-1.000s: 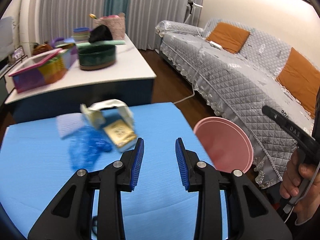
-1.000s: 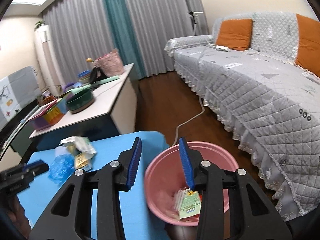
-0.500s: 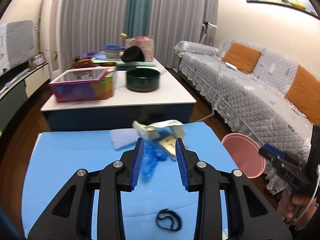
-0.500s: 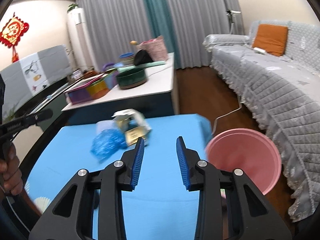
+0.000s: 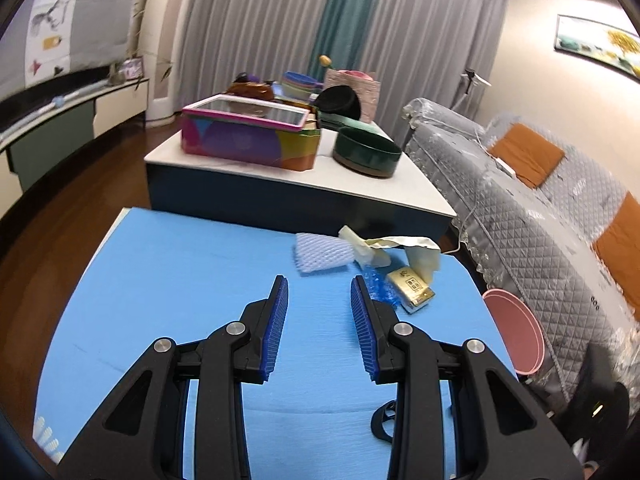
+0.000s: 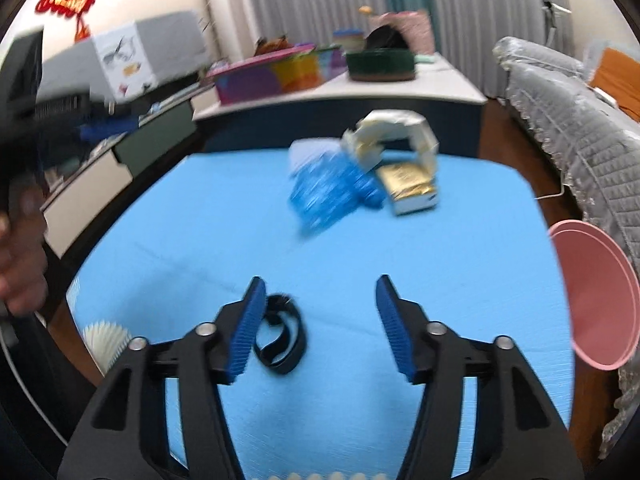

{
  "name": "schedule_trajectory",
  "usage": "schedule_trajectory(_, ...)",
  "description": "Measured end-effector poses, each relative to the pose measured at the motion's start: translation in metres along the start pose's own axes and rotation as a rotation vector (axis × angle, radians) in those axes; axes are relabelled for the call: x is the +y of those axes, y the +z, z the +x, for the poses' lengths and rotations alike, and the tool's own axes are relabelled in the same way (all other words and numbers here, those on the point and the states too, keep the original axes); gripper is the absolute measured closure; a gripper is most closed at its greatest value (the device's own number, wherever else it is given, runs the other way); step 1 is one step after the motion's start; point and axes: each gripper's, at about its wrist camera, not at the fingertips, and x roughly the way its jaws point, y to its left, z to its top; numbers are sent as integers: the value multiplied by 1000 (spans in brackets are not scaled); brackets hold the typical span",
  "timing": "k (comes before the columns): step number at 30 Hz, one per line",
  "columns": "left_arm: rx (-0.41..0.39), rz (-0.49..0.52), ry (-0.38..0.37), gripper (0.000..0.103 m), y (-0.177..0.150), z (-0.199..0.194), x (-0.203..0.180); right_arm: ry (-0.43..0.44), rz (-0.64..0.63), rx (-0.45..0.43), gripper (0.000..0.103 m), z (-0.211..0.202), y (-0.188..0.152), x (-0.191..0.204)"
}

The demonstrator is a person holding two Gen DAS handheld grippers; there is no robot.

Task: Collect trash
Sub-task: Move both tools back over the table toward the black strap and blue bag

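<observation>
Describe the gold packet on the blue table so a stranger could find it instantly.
Start at the blue table beside the pink bin. A trash pile sits at its far edge, toward the white coffee table. The gold packet lies on the pile's bin side: flat, shiny and rectangular, next to crumpled blue plastic.

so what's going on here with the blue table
A person is clearing trash off the blue foam table with two handheld tools. Both are empty. The right tool, jaws just opened wider, hangs near a black strap loop. The crumpled blue plastic wrapper and gold packet are not yet in the pink plastic bin.
</observation>
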Motion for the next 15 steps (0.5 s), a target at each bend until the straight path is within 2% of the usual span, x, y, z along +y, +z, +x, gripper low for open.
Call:
schedule_trajectory(6,16,0,11,70,0,5,3,32,-40,86,36,31,-9,13)
schedule_trajectory(12,18,18,9,70,-1,9,-1,34,-95,159,36,54,-19,20)
schedule_trajectory(15,27,23,5,70,-2,14,-3,27,-112,163,43,57,-20,20)
